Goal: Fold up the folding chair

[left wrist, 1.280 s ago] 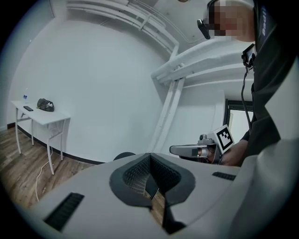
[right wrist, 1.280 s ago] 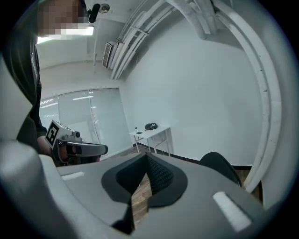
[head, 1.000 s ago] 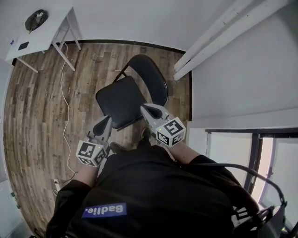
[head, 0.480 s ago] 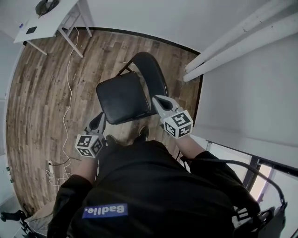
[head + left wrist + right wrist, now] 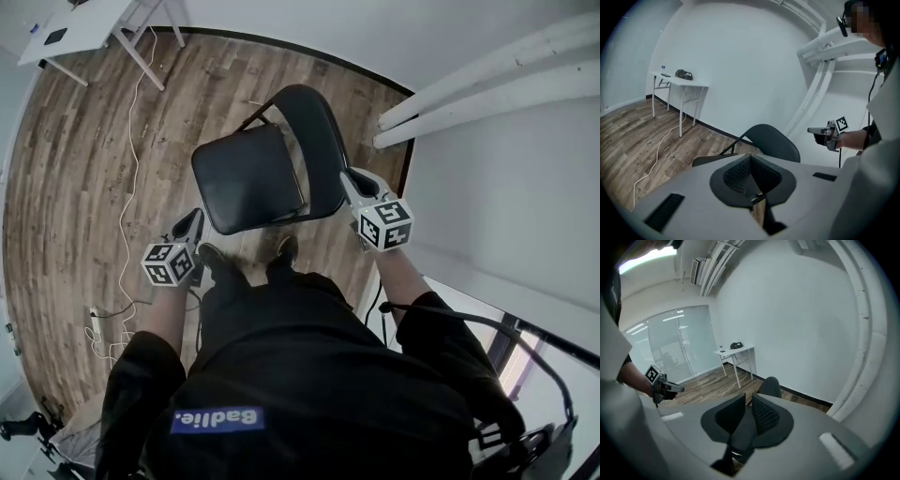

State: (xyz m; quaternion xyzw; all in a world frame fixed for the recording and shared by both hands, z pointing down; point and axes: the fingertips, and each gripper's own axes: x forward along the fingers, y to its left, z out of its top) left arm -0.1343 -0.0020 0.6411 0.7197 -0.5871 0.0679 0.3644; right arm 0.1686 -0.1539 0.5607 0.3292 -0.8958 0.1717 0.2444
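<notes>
The black folding chair stands unfolded on the wooden plank floor, upper centre of the head view. The left gripper, at the seat's lower left, has its fingers pressed together on nothing. The right gripper, just beside the backrest's right edge, is opening its fingers: a narrow gap, nothing between.

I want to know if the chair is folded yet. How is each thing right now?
Black folding chair with a padded seat: unfolded, seat flat, standing on the wooden floor.
Left gripper: jaws shut, holding nothing.
Right gripper: jaws opening, nothing between them.
White table: standing upright by the wall, small things on top.
</notes>
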